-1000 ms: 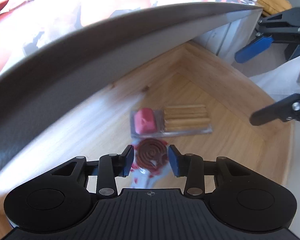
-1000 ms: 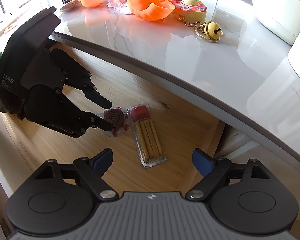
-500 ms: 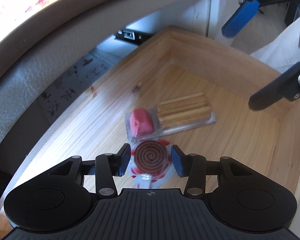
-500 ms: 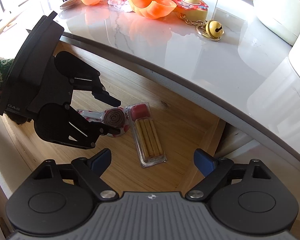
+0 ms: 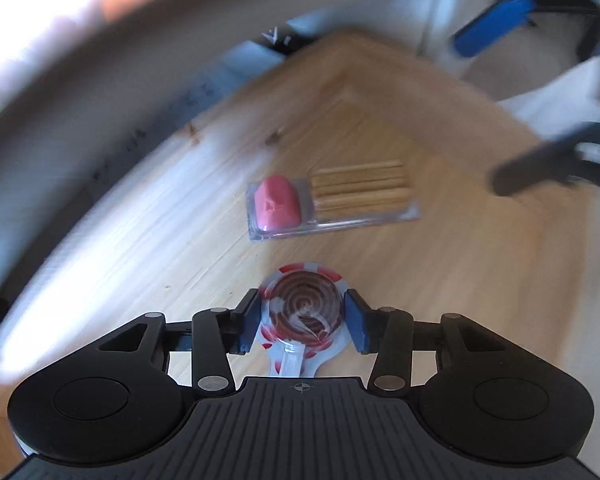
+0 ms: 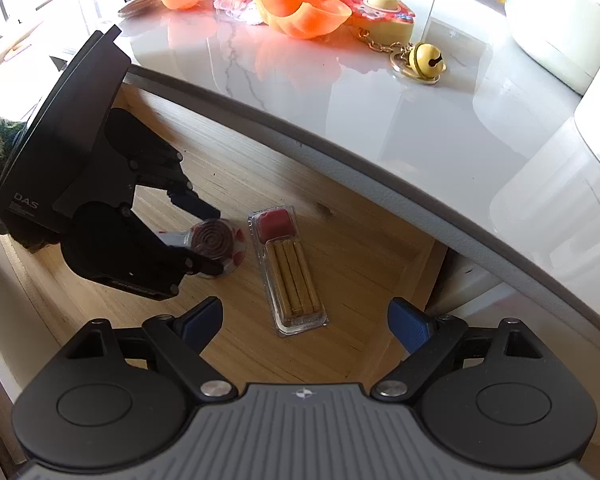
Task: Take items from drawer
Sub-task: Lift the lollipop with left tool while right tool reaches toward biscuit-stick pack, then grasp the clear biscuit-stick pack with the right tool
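- Reaching into the open wooden drawer, we are bringing the left gripper around a wrapped spiral lollipop; its jaws are closing, with the candy disc between the blue pads, and we cannot tell whether the pads are pressing on it yet.
- We are holding the right gripper wide and empty above the near part of the drawer, apart from both items.
- We are judging the lollipop as light, with a hard, brittle disc under slippery, crinkly film, so we are favouring a gentle pinch across the disc's edges, not on the loose wrapper.
- We are seeing the disc lying face up on the drawer floor, with its stick running back under the left gripper, towards that hand.
- We are also noting the clear snack tray lying just beside the lollipop, flat on the floor, holding biscuit sticks and a red dip.
- We are reading the tray's long axis as running crosswise in the left wrist view, dip end on the left; it looks light, thin-walled and easily crushed, so its long sides seem the best hold.
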### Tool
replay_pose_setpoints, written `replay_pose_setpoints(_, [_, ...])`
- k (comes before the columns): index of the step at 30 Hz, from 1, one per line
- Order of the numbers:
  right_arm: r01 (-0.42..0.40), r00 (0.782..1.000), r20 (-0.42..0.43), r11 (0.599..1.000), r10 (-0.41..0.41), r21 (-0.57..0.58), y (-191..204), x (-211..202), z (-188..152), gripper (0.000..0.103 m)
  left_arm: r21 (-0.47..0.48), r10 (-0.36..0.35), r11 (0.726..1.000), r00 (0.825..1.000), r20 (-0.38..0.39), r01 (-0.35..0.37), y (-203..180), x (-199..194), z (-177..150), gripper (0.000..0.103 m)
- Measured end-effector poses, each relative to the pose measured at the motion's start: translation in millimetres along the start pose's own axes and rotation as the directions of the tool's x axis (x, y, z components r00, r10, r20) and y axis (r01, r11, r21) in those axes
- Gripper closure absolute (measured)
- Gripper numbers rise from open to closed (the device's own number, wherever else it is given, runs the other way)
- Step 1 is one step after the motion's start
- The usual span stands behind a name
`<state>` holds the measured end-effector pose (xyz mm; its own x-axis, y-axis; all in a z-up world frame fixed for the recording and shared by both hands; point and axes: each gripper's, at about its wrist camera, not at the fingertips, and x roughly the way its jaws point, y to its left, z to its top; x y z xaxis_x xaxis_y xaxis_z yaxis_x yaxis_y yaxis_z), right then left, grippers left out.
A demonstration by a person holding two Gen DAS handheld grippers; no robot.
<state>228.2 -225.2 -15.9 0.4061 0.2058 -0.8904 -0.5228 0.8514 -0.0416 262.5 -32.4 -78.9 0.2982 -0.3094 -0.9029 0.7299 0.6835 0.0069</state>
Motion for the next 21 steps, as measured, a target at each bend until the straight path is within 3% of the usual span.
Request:
replay_pose_setpoints(1, [-0.015,1.0,-0.007,1.0,0.015,-0.019,0,0,1,0.013,-0.001,0.003,1.0,1.0,0.008,-0.003,1,-13,-4,0.054])
replay_pose_setpoints(3, [-0.006,1.0,-0.018,0.994,0.004,-0.109,6,3,4,0.024,-0.058,0.008,0.998,1.0,0.027,-0.007,9,-45,-15,0.054])
replay_pose_setpoints(5, [0.027,0.998,-0.05,0.982,-0.037,-0.189,14,15,11,0.039,-0.119,-0.004,0.993,0.999,0.047,0.01,16,-63,-26,0.054])
replay_pose_setpoints(8, [0.007,0.994,-0.107,0.977,-0.031,-0.215,23,35,24,0.046,-0.223,0.009,0.975,0.992,0.125,0.019,32,-87,-44,0.054])
replay_pose_setpoints(11, [0.043,0.988,-0.131,0.962,-0.08,-0.268,42,55,34,0.047,-0.278,0.018,0.96,0.984,0.179,0.033,46,-97,-54,0.054])
replay_pose_setpoints(19, [0.082,0.966,-0.211,0.955,-0.146,-0.287,59,104,47,0.047,-0.341,0.024,0.939,0.978,0.206,0.049,66,-102,-63,0.054])
replay_pose_setpoints(21, [-0.002,0.975,-0.213,0.956,-0.063,-0.292,61,96,48,0.049,-0.347,0.02,0.936,0.977,0.21,0.055,67,-102,-65,0.054])
